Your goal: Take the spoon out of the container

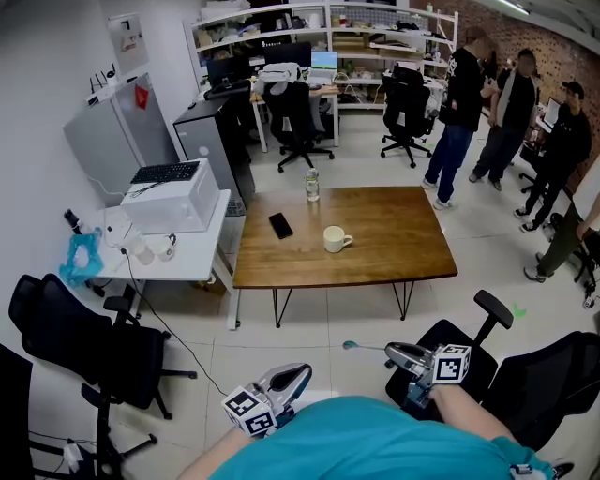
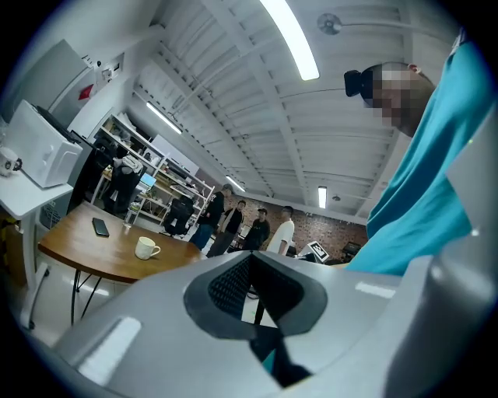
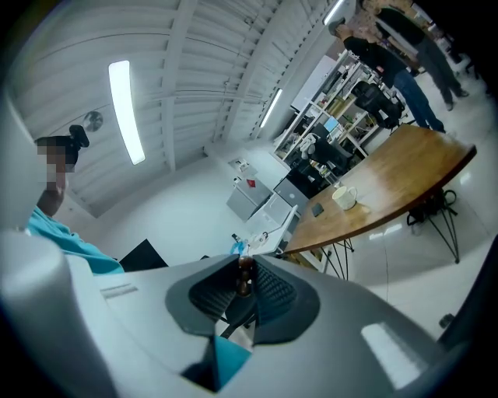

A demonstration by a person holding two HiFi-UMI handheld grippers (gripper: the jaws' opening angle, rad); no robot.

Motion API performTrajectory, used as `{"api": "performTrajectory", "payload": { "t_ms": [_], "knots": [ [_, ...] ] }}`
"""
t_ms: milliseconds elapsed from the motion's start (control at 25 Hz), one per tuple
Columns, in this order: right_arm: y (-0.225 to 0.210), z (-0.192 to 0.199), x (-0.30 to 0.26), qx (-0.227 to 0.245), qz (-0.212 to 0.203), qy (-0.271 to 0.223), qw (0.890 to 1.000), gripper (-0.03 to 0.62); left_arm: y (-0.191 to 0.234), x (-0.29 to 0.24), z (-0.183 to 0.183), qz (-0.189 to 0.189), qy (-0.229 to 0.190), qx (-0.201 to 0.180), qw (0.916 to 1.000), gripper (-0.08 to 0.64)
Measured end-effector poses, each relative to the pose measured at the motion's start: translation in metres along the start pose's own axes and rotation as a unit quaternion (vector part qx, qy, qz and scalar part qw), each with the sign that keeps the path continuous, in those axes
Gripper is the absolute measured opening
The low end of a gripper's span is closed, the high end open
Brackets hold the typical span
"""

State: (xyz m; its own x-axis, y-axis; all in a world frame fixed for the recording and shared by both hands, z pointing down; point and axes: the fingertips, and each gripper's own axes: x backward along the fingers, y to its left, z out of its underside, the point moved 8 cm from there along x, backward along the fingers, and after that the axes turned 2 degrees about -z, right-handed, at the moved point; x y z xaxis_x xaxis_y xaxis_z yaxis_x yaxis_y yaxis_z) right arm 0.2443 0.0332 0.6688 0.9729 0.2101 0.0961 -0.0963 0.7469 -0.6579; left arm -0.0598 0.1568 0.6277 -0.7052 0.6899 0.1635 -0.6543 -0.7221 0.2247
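place: office-lab | signs: swivel chairs (image 1: 298, 117), desk monitors (image 1: 287, 53), cluttered shelves (image 1: 328, 23), wooden table (image 1: 394, 234), brick wall (image 1: 553, 56)

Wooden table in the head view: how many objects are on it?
3: a bottle at the far edge, a black phone left of centre, and a white mug near the middle. None seems hidden.

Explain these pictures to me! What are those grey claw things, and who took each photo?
A person in a teal shirt holds a grey grabbing tool in each hand. The head view comes from a camera on their head, looking down. The two gripper views come from cameras riding on the tools. The right gripper pinches a thin silvery spoon. The left gripper is shut and empty. Ahead, a brown wooden table carries a white mug, a flat black phone and a clear bottle.
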Motion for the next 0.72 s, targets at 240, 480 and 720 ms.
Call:
{"api": "performTrajectory", "payload": {
  "t_ms": [240, 480, 720],
  "knots": [
    [0.002, -0.005, -0.01, 0.008, -0.004, 0.005, 1.0, 0.051, 0.005, 0.001, -0.005, 0.003, -0.001, -0.019, 0.9998, -0.002],
    [0.0, -0.003, -0.013, 0.01, -0.002, 0.004, 1.0, 0.051, 0.006, -0.001, -0.007, 0.013, 0.002, -0.023, 0.9996, -0.002],
    [0.0, -0.006, -0.017, 0.014, 0.0, 0.006, 1.0, 0.051, 0.012, 0.0, -0.008, 0.012, 0.0, -0.014, 0.9998, -0.002]
  ]
}}
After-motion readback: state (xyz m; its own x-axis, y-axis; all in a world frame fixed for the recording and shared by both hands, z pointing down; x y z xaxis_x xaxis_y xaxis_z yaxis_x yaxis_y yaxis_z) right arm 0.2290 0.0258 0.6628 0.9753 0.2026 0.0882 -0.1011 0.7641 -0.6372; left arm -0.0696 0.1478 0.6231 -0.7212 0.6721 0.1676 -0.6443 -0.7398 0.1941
